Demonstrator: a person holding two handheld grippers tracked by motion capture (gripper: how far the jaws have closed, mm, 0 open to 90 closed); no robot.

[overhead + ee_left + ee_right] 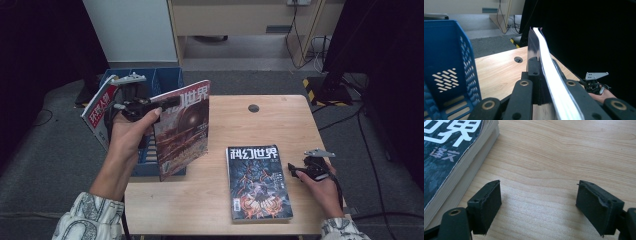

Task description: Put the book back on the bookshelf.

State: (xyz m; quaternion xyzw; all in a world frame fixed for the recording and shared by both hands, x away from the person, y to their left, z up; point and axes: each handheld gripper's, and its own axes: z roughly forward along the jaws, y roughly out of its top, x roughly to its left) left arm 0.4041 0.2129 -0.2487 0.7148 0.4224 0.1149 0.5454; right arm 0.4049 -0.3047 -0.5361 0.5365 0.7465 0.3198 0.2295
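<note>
A thin, floppy magazine (182, 127), pinched at its top edge by the left gripper (167, 104), is held upright beside the blue file rack (162, 80); the right gripper (300, 170) is spread, empty.

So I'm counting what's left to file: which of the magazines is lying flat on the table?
The dark blue-covered magazine by the right claw; the red-brown one is held upright in the left claw, and the red-and-white one stands in the blue rack.

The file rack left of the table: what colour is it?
Blue file rack, clearest in the left gripper view.
</note>
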